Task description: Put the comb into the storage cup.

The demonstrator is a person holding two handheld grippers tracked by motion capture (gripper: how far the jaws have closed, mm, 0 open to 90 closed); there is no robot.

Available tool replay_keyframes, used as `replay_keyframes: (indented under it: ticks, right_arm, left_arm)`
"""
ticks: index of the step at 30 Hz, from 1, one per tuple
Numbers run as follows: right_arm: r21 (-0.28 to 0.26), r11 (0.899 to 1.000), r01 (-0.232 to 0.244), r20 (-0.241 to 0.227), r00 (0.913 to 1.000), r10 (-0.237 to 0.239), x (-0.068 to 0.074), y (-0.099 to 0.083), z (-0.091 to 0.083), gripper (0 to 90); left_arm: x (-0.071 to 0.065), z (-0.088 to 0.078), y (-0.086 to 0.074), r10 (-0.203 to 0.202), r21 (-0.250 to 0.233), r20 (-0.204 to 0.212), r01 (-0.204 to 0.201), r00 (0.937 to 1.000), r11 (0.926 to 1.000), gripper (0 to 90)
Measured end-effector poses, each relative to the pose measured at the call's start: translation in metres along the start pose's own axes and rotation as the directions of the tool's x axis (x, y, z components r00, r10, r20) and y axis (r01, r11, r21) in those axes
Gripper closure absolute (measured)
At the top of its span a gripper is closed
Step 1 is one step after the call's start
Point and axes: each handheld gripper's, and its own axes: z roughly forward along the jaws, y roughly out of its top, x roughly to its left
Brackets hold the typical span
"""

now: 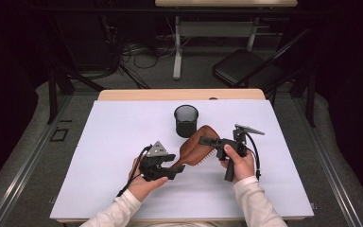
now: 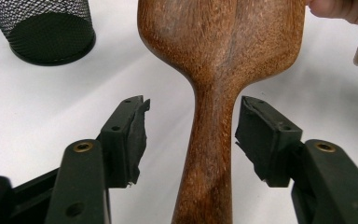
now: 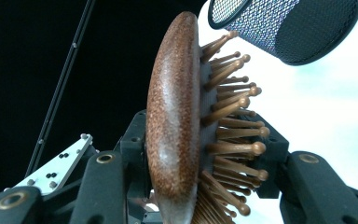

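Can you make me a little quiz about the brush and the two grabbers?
1. True or false: the left gripper is squeezing the handle of the wooden hairbrush.
2. Which gripper clamps the brush's head? A) left gripper B) right gripper C) neither
3. Fill in: the black mesh cup stands on the ____ table.

Key:
1. False; its jaws stand apart on either side of the handle without touching it.
2. B; one jaw is on the wooden back, the other on the bristle side.
3. White.

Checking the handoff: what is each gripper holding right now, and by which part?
The right gripper is shut on the wooden hairbrush, across its head, back to bristles. The left gripper holds nothing: its jaws stand open, clear of the handle on both sides.
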Motion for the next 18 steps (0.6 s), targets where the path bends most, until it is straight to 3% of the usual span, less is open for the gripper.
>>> replay_keyframes:
  ticks: [8, 18]
  right_arm:
    - [-0.02, 1.0, -0.003, 0.006, 1.0, 0.003, -0.0024, 0.0021, -0.003, 50.5]
    - [-0.033, 0.999, -0.002, 0.013, 0.9999, 0.002, -0.0064, 0.0062, -0.0099, 50.5]
  left_arm:
    - [0.0005, 0.0001, 0.0005, 0.029, -0.006, -0.014, -0.029, 0.9995, 0.9996, 36.1]
    - [0.0048, -0.0073, 0.0036, 0.01, -0.035, -0.005, -0.01, 0.9999, 0.9993, 33.5]
